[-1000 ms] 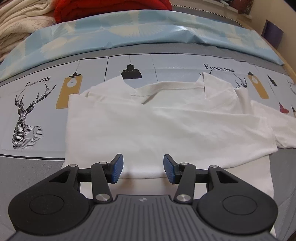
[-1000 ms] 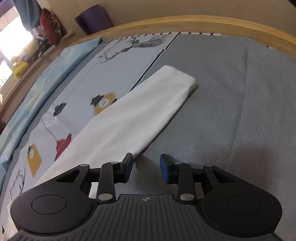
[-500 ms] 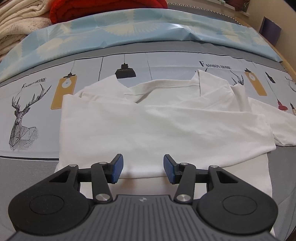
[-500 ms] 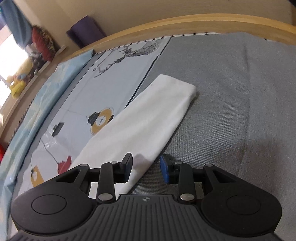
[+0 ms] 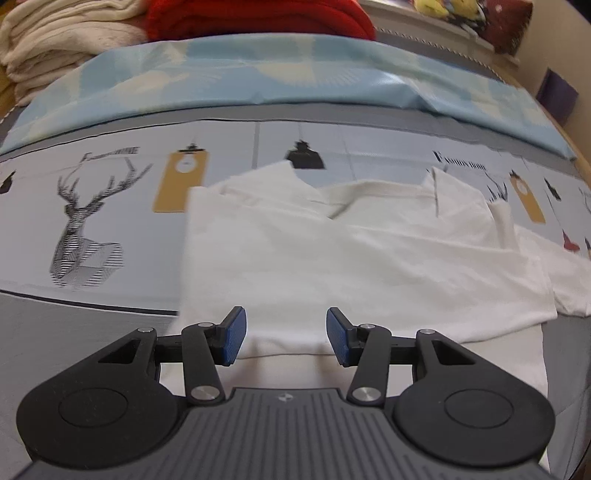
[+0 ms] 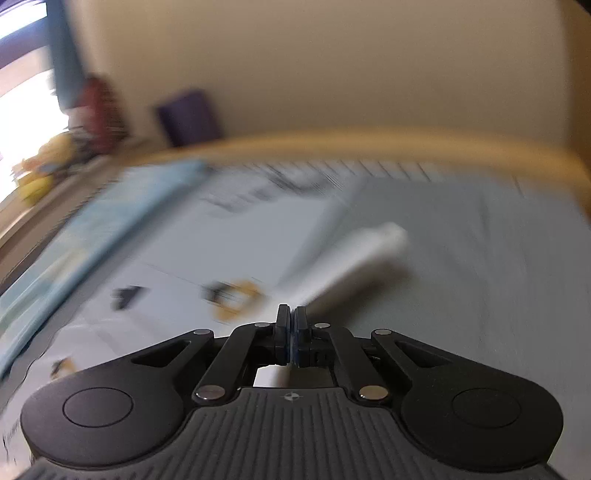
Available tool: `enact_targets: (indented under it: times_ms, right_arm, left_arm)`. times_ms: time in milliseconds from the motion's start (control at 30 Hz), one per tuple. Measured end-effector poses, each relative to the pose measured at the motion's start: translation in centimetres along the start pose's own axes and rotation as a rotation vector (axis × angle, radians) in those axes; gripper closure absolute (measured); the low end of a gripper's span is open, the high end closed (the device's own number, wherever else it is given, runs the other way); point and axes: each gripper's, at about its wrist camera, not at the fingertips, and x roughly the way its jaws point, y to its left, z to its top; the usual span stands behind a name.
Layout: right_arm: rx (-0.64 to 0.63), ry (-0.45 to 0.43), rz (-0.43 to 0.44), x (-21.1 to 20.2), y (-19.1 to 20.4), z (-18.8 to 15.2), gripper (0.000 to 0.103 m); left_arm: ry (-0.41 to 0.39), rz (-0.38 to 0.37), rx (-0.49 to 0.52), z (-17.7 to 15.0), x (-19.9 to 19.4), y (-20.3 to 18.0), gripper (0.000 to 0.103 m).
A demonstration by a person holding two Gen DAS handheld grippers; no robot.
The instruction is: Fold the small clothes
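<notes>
A white long-sleeved shirt (image 5: 354, 258) lies flat on the printed bedsheet, its left sleeve folded across the body. My left gripper (image 5: 282, 334) is open and empty, hovering over the shirt's lower hem. In the right wrist view, which is blurred by motion, my right gripper (image 6: 291, 332) is shut on the shirt's right sleeve (image 6: 354, 258). The sleeve runs from the closed jaws away to its cuff on the grey sheet.
A light blue quilt (image 5: 258, 74) lies across the far side of the bed. Cream blankets (image 5: 55, 40) and a red blanket (image 5: 258, 18) are stacked behind it. The wooden bed frame (image 6: 369, 144) curves past the sleeve. A purple object (image 6: 188, 118) leans on the wall.
My right gripper has closed on the sleeve and is moving fast, tilting up. My left gripper has shifted left over the hem and stays open.
</notes>
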Motion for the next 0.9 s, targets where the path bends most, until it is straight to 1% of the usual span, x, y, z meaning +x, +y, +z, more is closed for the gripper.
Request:
enact_targets:
  times_ms: [100, 133, 233, 267, 333, 367, 400, 433, 467, 500, 567, 600, 633, 667, 700, 733, 800, 867, 900]
  right_arm:
    - [-0.190, -0.100, 0.145, -4.5, 6.7, -1.2, 0.103]
    - [-0.255, -0.119, 0.214, -6.3, 9.2, -2.1, 0.103]
    - [-0.462, -0.160, 0.502, -13.1, 16.6, -6.5, 0.103]
    - [-0.512, -0.149, 0.599, -15.2, 18.5, -8.1, 0.103]
    - [-0.634, -0.094, 0.841, -19.7, 22.1, -12.1, 0.103]
    - [-0.695, -0.041, 0.941, -21.5, 23.5, -14.1, 0.103]
    - [-0.775, 0.058, 1.043, -23.0, 24.9, -16.4, 0.103]
    - [-0.857, 0.155, 1.113, -24.1, 25.8, -18.8, 0.102]
    - [-0.916, 0.215, 1.136, -25.0, 26.2, -20.7, 0.102]
    - [-0.964, 0.283, 1.133, -25.6, 26.4, -22.6, 0.102]
    - [-1.011, 0.395, 1.089, -25.7, 26.5, -24.3, 0.102]
    - [-0.999, 0.402, 1.048, -25.4, 26.2, -24.2, 0.101]
    - [-0.972, 0.394, 1.012, -24.9, 25.9, -23.6, 0.097]
    - [-0.934, 0.385, 0.965, -24.0, 25.4, -22.5, 0.096]
    - [-0.897, 0.372, 0.907, -22.9, 25.0, -21.2, 0.093]
    - [-0.857, 0.349, 0.829, -21.6, 24.4, -19.6, 0.085]
    - [-0.770, 0.310, 0.676, -18.5, 23.1, -16.8, 0.072]
    - [-0.664, 0.285, 0.543, -15.4, 21.1, -13.9, 0.069]
    - [-0.619, 0.279, 0.489, -14.0, 20.2, -12.7, 0.066]
  left_arm:
    - [-0.008, 0.000, -0.031, 0.0, -0.7, 2.1, 0.050]
    - [-0.010, 0.000, -0.042, 0.0, -0.9, 2.7, 0.050]
    - [-0.015, -0.002, -0.079, 0.1, -1.4, 4.6, 0.050]
    - [-0.017, -0.004, -0.091, 0.2, -1.5, 5.1, 0.050]
    - [-0.017, -0.011, -0.112, 0.2, -1.7, 6.0, 0.050]
    - [-0.016, -0.014, -0.125, 0.2, -1.8, 6.5, 0.050]
    - [-0.015, -0.016, -0.137, 0.2, -1.9, 6.9, 0.050]
    - [-0.014, -0.020, -0.148, 0.2, -1.9, 7.3, 0.050]
    - [-0.013, -0.025, -0.160, 0.2, -2.0, 7.7, 0.050]
    - [-0.011, -0.028, -0.168, 0.1, -2.0, 7.9, 0.050]
    - [-0.010, -0.039, -0.182, 0.1, -2.2, 8.3, 0.050]
    - [-0.012, -0.045, -0.187, 0.1, -2.3, 8.4, 0.050]
    - [-0.014, -0.051, -0.193, 0.1, -2.4, 8.5, 0.050]
    - [-0.018, -0.056, -0.197, 0.2, -2.6, 8.5, 0.050]
    - [-0.022, -0.063, -0.198, 0.2, -2.8, 8.4, 0.050]
    - [-0.024, -0.066, -0.196, 0.2, -2.8, 8.3, 0.050]
    - [-0.024, -0.071, -0.186, 0.1, -2.9, 7.9, 0.050]
    - [-0.019, -0.068, -0.173, 0.0, -2.7, 7.5, 0.050]
    - [-0.017, -0.064, -0.169, 0.0, -2.6, 7.4, 0.050]
